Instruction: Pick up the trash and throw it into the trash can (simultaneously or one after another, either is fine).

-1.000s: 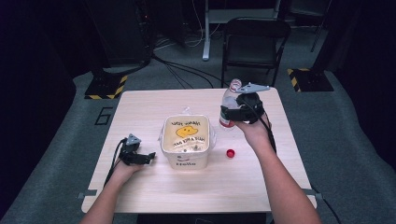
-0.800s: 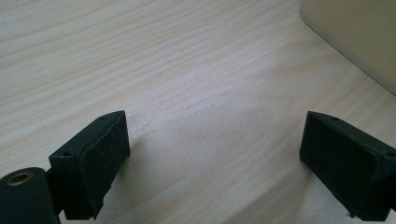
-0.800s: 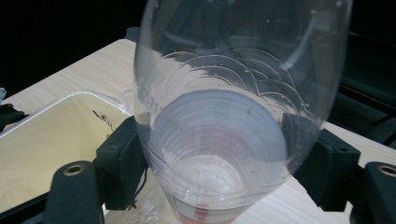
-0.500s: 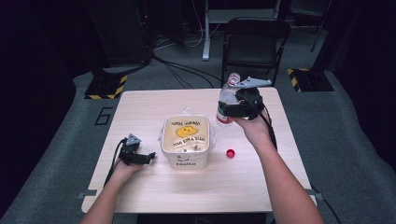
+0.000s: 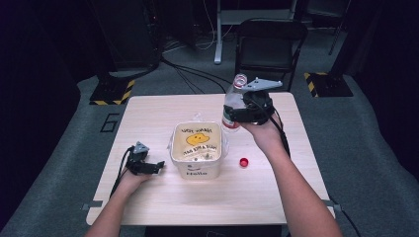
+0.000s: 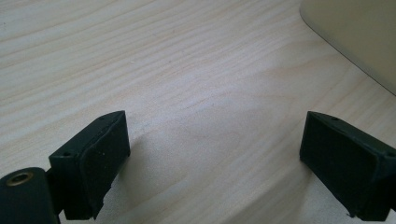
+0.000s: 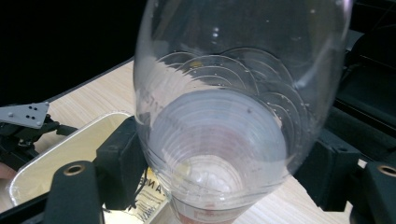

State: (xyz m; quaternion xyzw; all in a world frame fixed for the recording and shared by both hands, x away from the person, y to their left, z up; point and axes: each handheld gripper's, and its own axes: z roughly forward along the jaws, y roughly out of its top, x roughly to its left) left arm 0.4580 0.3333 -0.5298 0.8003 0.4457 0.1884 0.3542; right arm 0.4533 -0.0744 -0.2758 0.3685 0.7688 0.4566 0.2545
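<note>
My right gripper (image 5: 233, 112) is shut on a clear, uncapped plastic bottle (image 5: 230, 123) and holds it off the table, just right of the tub's far corner. In the right gripper view the bottle (image 7: 219, 116) stands between the black pads (image 7: 119, 168), which press on its sides. A cream tub (image 5: 196, 170) with a yellow smiley label sits mid-table. Right of it lies a small red cap (image 5: 243, 162). My left gripper (image 5: 158, 165) rests on the wood left of the tub, jaws open and empty (image 6: 215, 154), with the tub wall (image 6: 359, 32) just beyond them.
The pale wooden table (image 5: 163, 113) has bare wood in front of the tub and along the left side. A black chair (image 5: 269, 44) stands behind the far edge, and cables run over the grey floor (image 5: 192, 74).
My right hand has lifted the bottle higher and a little left, toward the tub. The left gripper, the tub and the cap have stayed in place.
</note>
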